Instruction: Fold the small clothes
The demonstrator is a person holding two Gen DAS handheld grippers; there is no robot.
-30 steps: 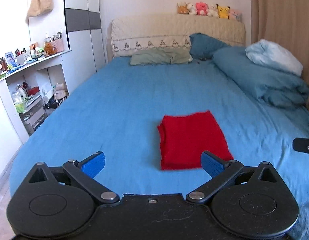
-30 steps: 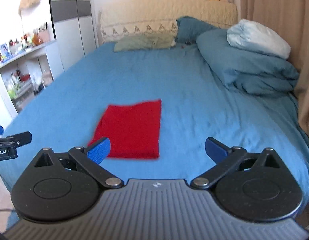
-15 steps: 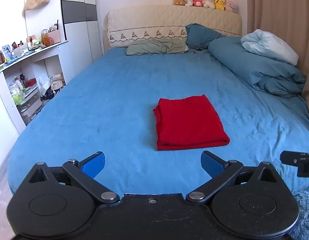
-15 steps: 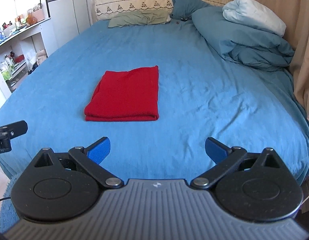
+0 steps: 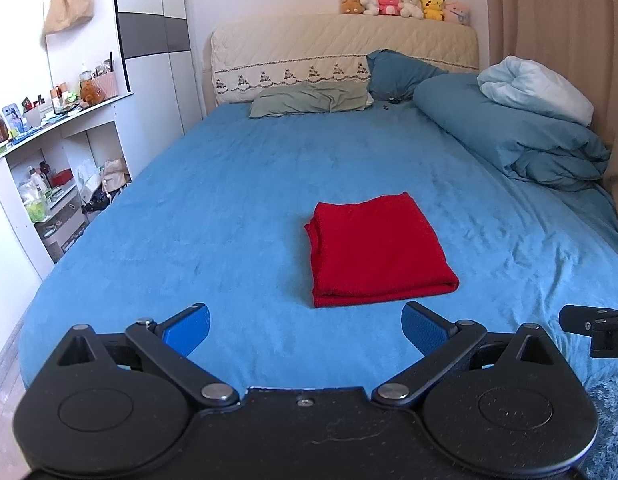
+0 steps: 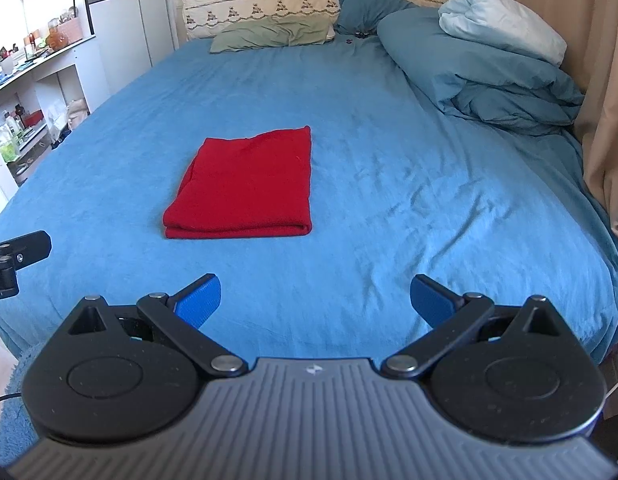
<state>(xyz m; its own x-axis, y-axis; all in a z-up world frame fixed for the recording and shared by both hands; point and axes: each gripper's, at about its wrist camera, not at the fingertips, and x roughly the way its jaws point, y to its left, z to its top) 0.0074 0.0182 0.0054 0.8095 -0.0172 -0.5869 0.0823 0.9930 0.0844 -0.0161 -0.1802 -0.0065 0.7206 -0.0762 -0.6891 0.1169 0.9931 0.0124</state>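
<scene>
We see the red garment (image 5: pixel 379 250) folded into a neat rectangle, lying flat on the blue bed (image 5: pixel 229 208) toward its foot end. Our left gripper (image 5: pixel 305 330) and right gripper (image 6: pixel 315 300) both hang off the foot of the bed, short of the garment, fingers spread wide and holding nothing.

Blue bed (image 5: pixel 237 200), rolled duvet (image 5: pixel 521 136), plush toys (image 5: pixel 405 2), cluttered shelf unit (image 5: pixel 49 152), hanging bag (image 5: pixel 69 4)
</scene>
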